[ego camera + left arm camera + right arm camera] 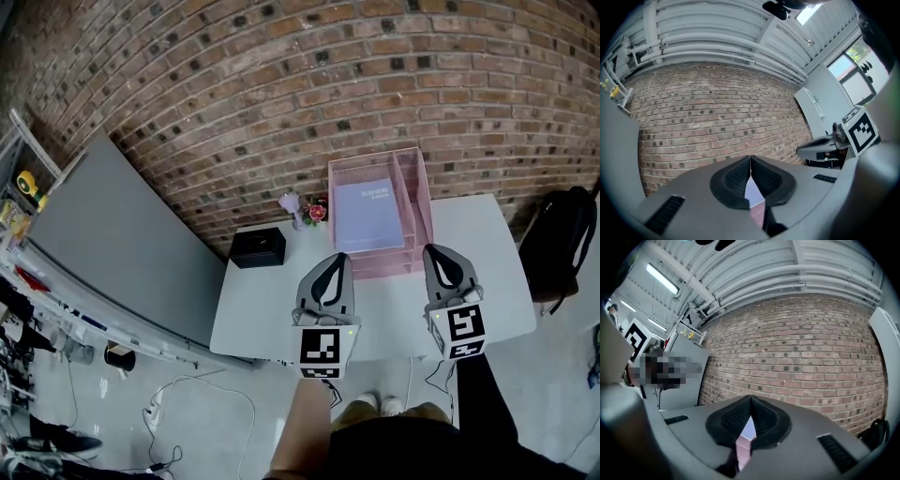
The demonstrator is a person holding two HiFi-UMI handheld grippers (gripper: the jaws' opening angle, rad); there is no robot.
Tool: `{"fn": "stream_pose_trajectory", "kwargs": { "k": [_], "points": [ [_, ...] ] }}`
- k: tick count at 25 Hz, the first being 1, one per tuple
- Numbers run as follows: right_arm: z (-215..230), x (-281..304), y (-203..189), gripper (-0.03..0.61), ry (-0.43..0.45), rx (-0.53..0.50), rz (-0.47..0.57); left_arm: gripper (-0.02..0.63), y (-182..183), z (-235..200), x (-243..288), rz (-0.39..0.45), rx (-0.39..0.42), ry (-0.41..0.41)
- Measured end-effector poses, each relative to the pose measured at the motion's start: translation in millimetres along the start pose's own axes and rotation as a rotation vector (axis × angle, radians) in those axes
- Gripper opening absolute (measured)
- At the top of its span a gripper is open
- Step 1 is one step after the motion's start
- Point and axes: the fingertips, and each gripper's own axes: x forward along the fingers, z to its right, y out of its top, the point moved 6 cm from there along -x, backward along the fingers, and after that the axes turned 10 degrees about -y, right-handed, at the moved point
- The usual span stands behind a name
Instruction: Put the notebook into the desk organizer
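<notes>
Lavender notebook point(368, 216) lies flat in the pink organizer point(413, 202). Just short of the organizer, left gripper point(336, 261) and right gripper point(434, 251) hover off the notebook, fingers point(736, 180) pressed together, empty; bare white worktop point(483, 244) flanks the organizer.

Table point(487, 258) front bare — desk organizer point(419, 206), black box point(258, 247) crowd back.

The white table point(483, 246) carries a pink desk organizer point(375, 266) at its far edge, about midway. A black box point(258, 247) sits far left, with a small flower ornament point(316, 213) between them.
</notes>
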Motion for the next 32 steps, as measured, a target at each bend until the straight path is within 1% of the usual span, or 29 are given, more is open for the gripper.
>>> {"fn": "stream_pose_trajectory", "kwargs": {
  "k": [11, 17, 32],
  "points": [
    [3.5, 0.1, -3.3, 0.021, 0.006, 0.020, -0.010, 0.017, -6.4, 1.3, 6.1, -0.012, -0.006, -0.009],
    [-0.3, -1.8, -4.4, 0.020, 0.031, -0.030, -0.031, 0.017, -6.5, 3.1, 6.4, -0.011, -0.010, -0.014],
    [-4.6, 0.5, -3.3, 0.020, 0.035, -0.044, -0.030, 0.017, -7.5, -1.7, 4.1, -0.010, -0.005, -0.005]
  ]
}}
